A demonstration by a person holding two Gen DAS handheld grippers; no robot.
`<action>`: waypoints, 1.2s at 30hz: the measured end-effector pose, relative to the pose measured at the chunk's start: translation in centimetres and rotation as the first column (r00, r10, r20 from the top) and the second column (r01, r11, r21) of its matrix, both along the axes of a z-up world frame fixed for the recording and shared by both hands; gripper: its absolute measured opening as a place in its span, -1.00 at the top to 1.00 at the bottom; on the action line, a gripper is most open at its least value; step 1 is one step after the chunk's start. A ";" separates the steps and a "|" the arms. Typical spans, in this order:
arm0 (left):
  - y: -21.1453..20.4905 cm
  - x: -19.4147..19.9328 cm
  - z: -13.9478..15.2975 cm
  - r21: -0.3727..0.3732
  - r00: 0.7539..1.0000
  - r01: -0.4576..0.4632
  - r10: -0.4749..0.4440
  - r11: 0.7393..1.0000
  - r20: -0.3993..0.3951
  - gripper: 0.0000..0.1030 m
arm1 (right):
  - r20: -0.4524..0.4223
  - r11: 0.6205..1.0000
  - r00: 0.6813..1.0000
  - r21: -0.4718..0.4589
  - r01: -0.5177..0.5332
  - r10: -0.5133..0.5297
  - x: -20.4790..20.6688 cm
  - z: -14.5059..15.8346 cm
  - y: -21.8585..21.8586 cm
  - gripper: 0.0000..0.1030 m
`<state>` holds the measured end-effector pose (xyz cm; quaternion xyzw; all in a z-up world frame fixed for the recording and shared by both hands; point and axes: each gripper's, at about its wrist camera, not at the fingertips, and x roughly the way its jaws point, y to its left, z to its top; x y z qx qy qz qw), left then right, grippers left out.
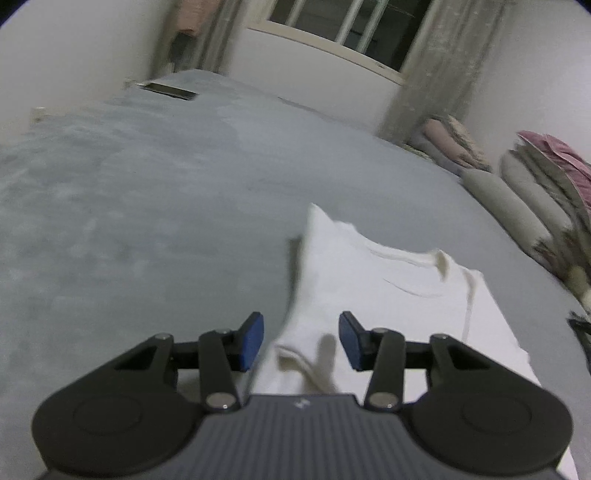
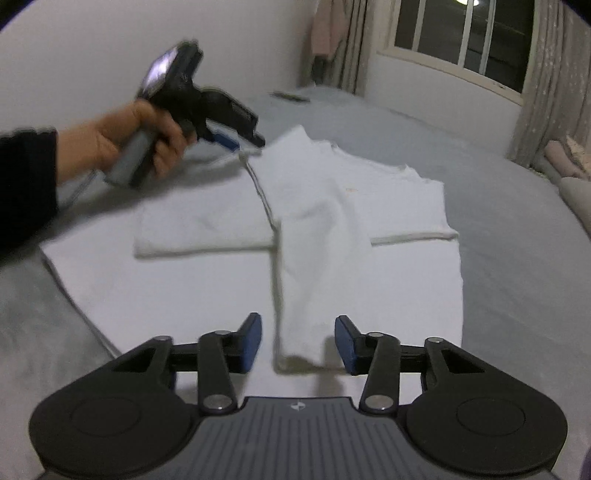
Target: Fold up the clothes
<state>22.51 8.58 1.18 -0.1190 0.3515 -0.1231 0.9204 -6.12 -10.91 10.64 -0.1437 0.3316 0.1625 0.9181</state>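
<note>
A white shirt (image 2: 369,192) lies spread on the grey bed (image 2: 517,266). One sleeve (image 2: 317,266) is folded down its middle and another part (image 2: 203,229) is folded across to the left. My right gripper (image 2: 298,328) hovers open over the sleeve's end, and its blue pads are clear of the cloth. A hand (image 2: 125,140) holds my left gripper (image 2: 245,144) at the shirt's far left corner, blurred. In the left wrist view, the left gripper (image 1: 301,325) stands open, with the edge of the shirt (image 1: 388,280) running between its pads untouched.
Grey and pink pillows (image 1: 524,199) are piled at the bed's right side. A dark flat object (image 1: 168,90) lies at the bed's far end. A window (image 2: 461,33) with curtains fills the far wall. Bare grey bedcover (image 1: 129,206) stretches left of the shirt.
</note>
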 end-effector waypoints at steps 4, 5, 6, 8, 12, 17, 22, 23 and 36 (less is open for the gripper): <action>0.1 0.3 -0.4 0.028 1.000 0.008 -0.007 1.000 -0.017 0.76 | 0.014 0.999 1.000 -0.032 0.012 -0.011 0.0 0.0 0.4 0.86; 0.5 0.3 -0.2 0.008 1.000 0.005 -0.005 1.000 -0.015 0.77 | 0.027 0.999 1.000 -0.037 0.014 -0.013 -0.2 0.2 0.3 0.87; 0.9 0.2 0.1 -0.007 1.000 0.000 0.000 1.000 -0.010 0.78 | 0.051 0.999 0.999 -0.042 0.015 -0.013 -0.6 0.6 0.0 0.87; 1.9 0.2 0.2 -0.031 1.000 -0.015 0.014 0.999 -0.013 0.78 | 0.072 0.999 0.997 -0.050 -0.002 0.005 -1.1 1.2 -0.3 0.87; 2.8 0.6 -0.6 -0.036 0.998 -0.034 0.032 0.999 -0.054 0.78 | 0.039 0.992 0.997 -0.108 -0.061 0.066 -1.3 0.9 0.1 0.87; 2.5 0.5 -0.6 -0.027 0.998 -0.044 0.043 0.999 -0.050 0.77 | 0.000 0.981 0.995 -0.168 -0.101 0.103 -1.2 -0.3 1.8 0.78; 2.9 0.4 0.6 0.041 0.994 -0.106 0.107 0.994 -0.020 0.76 | 0.010 0.994 0.997 0.065 -0.083 0.083 -1.2 2.2 -1.5 0.68; 3.1 0.4 0.8 0.044 0.993 -0.117 0.118 0.992 -0.011 0.76 | 0.023 0.992 0.998 0.102 -0.068 0.066 -1.1 2.6 -2.1 0.68; -4.9 6.0 2.6 0.165 0.995 -0.064 0.051 0.984 0.085 0.60 | 0.057 0.991 0.996 0.118 0.065 -0.072 1.1 2.2 -1.8 0.66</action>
